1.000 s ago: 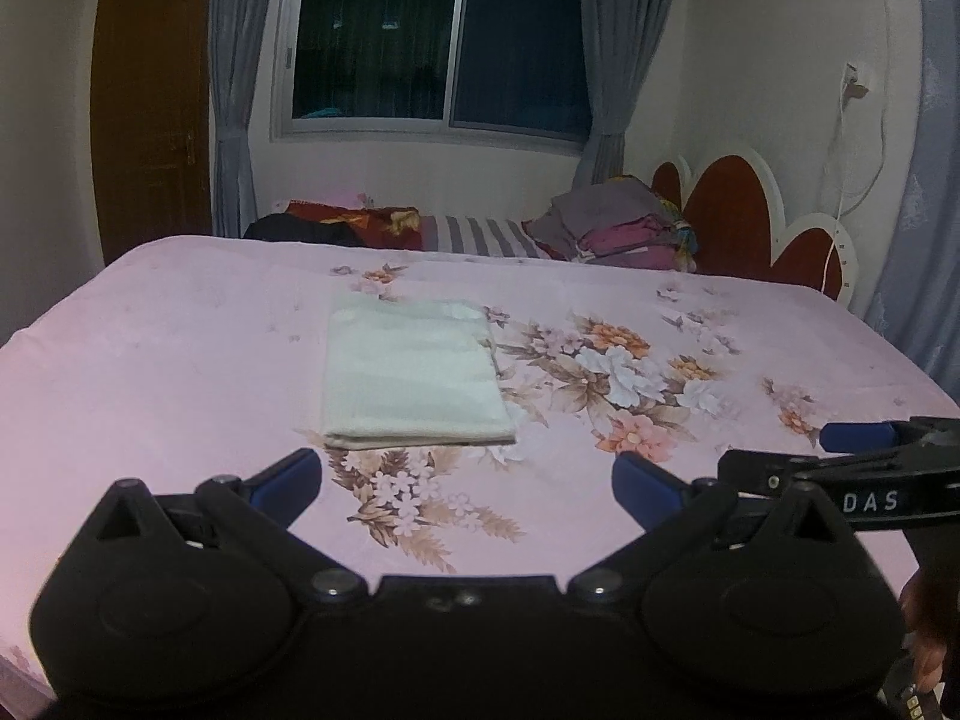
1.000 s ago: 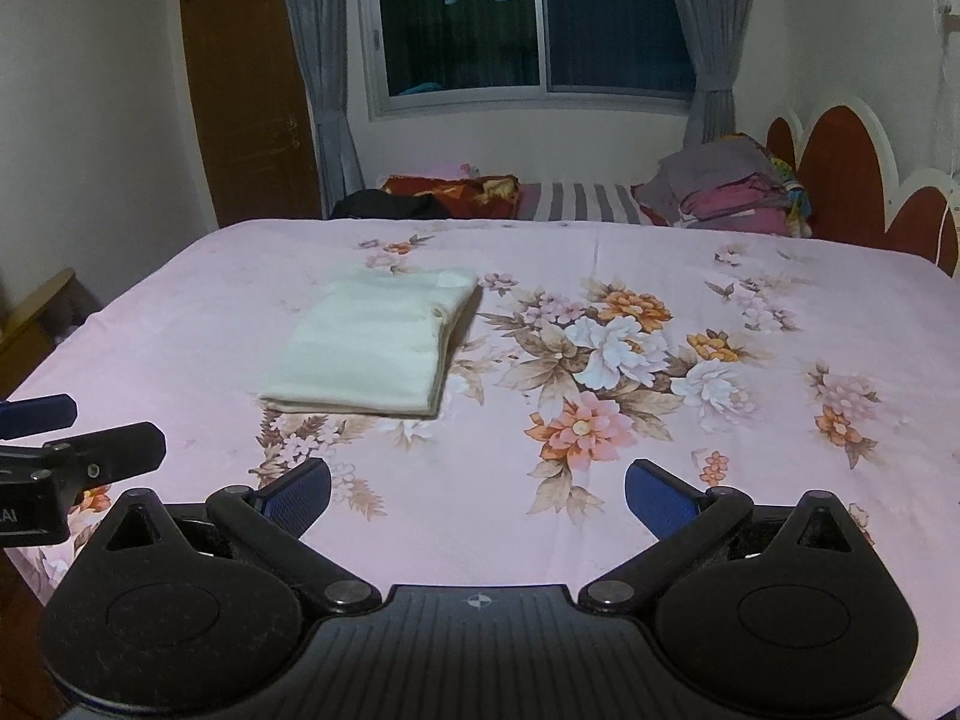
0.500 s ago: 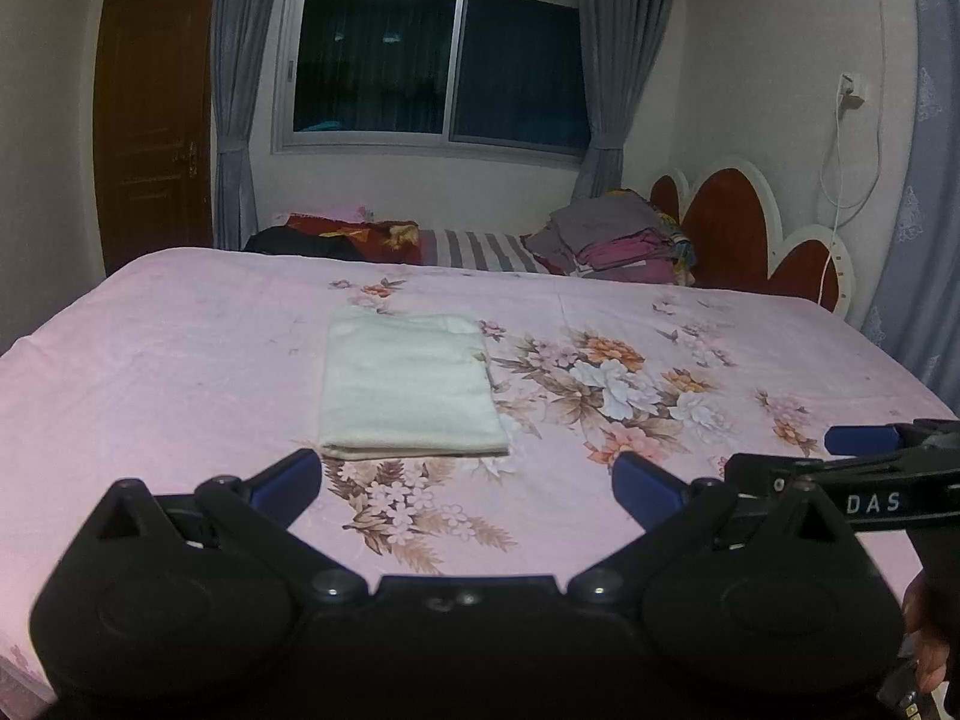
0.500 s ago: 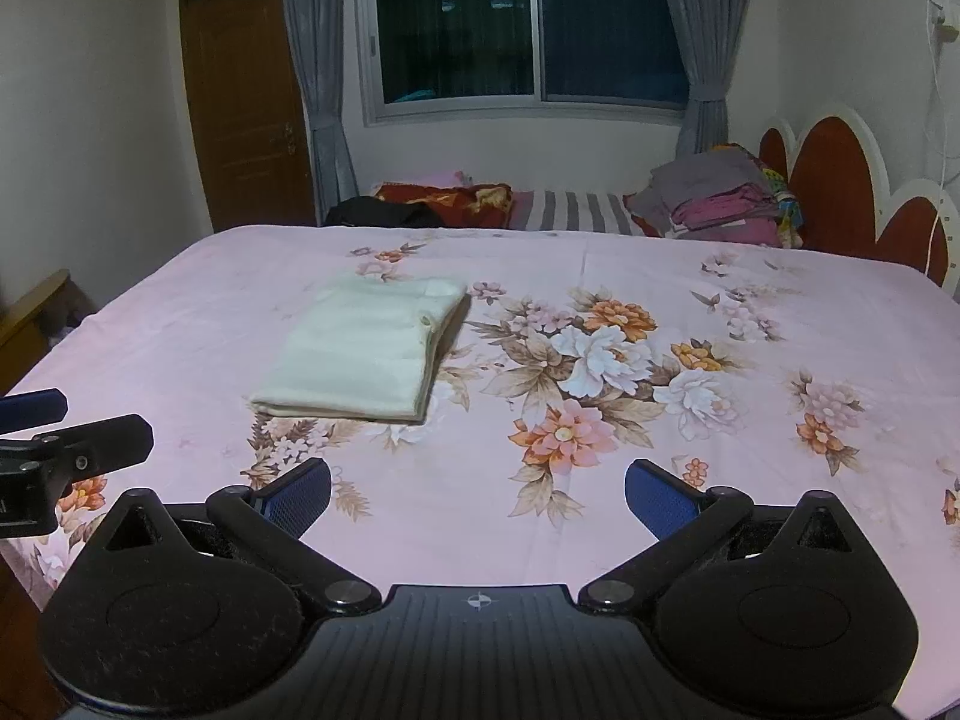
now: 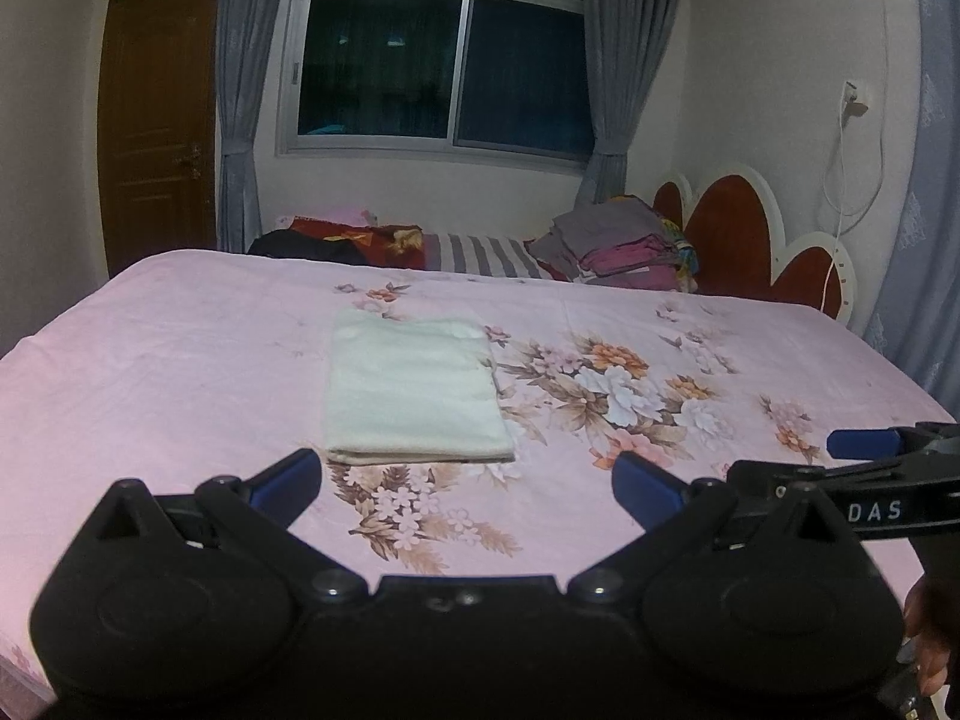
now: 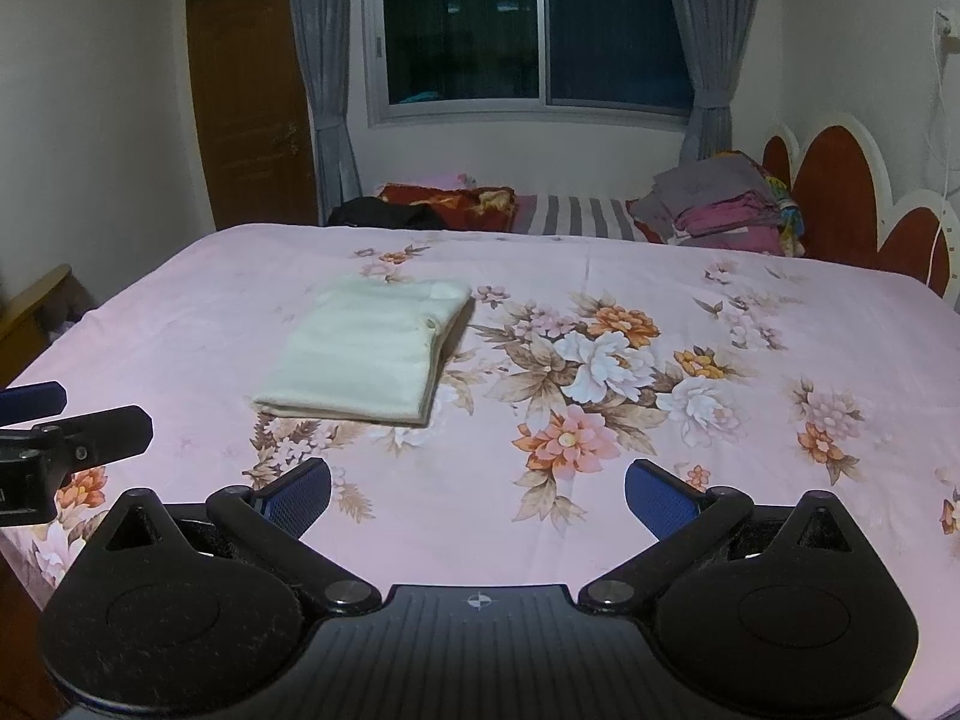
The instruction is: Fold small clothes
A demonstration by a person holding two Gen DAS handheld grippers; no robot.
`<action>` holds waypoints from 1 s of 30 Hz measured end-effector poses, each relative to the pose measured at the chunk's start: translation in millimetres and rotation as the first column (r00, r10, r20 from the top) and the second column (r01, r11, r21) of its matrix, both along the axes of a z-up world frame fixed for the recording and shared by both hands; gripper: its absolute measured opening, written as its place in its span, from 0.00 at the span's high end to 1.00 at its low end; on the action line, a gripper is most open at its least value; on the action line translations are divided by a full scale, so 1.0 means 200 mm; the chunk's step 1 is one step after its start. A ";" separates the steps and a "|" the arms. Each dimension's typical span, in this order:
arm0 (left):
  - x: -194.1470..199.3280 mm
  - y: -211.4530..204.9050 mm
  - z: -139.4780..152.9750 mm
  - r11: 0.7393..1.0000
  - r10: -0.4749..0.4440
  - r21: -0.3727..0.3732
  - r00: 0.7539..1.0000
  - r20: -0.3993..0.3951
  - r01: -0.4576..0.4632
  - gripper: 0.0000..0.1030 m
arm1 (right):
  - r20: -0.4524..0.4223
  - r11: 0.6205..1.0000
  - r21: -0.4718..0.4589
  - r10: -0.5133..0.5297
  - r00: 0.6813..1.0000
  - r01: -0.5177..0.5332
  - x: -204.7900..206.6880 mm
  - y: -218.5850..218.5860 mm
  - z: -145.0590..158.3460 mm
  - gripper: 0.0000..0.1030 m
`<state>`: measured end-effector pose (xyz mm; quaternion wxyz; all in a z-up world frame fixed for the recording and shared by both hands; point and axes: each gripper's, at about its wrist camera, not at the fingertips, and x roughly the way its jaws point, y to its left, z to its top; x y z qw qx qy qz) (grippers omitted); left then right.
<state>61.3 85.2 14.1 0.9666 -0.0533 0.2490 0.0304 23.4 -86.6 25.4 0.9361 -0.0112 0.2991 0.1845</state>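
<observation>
A cream garment [image 5: 414,387] lies folded into a flat rectangle on the pink floral bedsheet [image 5: 180,348]; it also shows in the right wrist view [image 6: 366,351]. My left gripper [image 5: 468,483] is open and empty, held back from the garment's near edge. My right gripper [image 6: 478,495] is open and empty, to the right of the garment and short of it. The right gripper's side shows at the right of the left wrist view [image 5: 864,468], and the left gripper's side at the left of the right wrist view [image 6: 60,432].
A pile of folded clothes [image 5: 624,249] sits at the bed's far right by the red headboard [image 5: 738,234]. A striped pillow [image 5: 480,255] and dark bedding [image 5: 318,246] lie along the far edge. A wooden door [image 6: 252,102] stands far left.
Both grippers have drawn back and tilted up a little, so the garment sits lower and farther in view. Both stay open; the garment has not moved.
</observation>
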 end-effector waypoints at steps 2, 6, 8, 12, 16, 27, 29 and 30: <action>0.00 0.00 0.00 1.000 0.000 0.001 1.000 0.000 0.000 0.00 | 0.004 1.000 0.001 -0.002 1.000 0.002 0.00 0.00 0.00 0.00; 0.00 0.00 0.00 1.000 0.000 0.000 1.000 0.000 0.000 0.00 | 0.001 1.000 -0.001 -0.003 1.000 0.003 0.01 0.00 0.00 0.00; 0.00 0.00 0.00 1.000 0.001 -0.001 1.000 0.000 -0.001 0.00 | -0.001 1.000 -0.001 -0.003 1.000 0.003 0.01 -0.01 -0.01 0.00; 0.00 0.00 0.00 1.000 0.001 0.001 1.000 0.001 -0.001 0.00 | -0.004 1.000 -0.001 -0.001 1.000 0.001 0.01 -0.02 -0.01 0.00; 0.00 0.00 0.00 1.000 0.000 0.002 1.000 0.000 0.000 0.00 | -0.006 1.000 -0.001 -0.001 1.000 0.001 0.01 -0.02 -0.01 0.00; 0.00 0.00 0.00 1.000 0.002 0.002 1.000 0.001 -0.002 0.00 | -0.007 1.000 -0.007 0.001 1.000 -0.001 0.01 -0.02 -0.02 0.00; 0.01 -0.01 0.00 1.000 0.002 0.004 1.000 0.001 -0.002 0.00 | -0.008 1.000 -0.006 0.001 1.000 -0.001 0.01 -0.02 -0.02 0.00; 0.00 -0.01 0.00 1.000 0.003 0.004 1.000 0.002 -0.003 0.00 | -0.008 1.000 -0.006 0.001 1.000 -0.001 0.01 -0.02 -0.02 0.00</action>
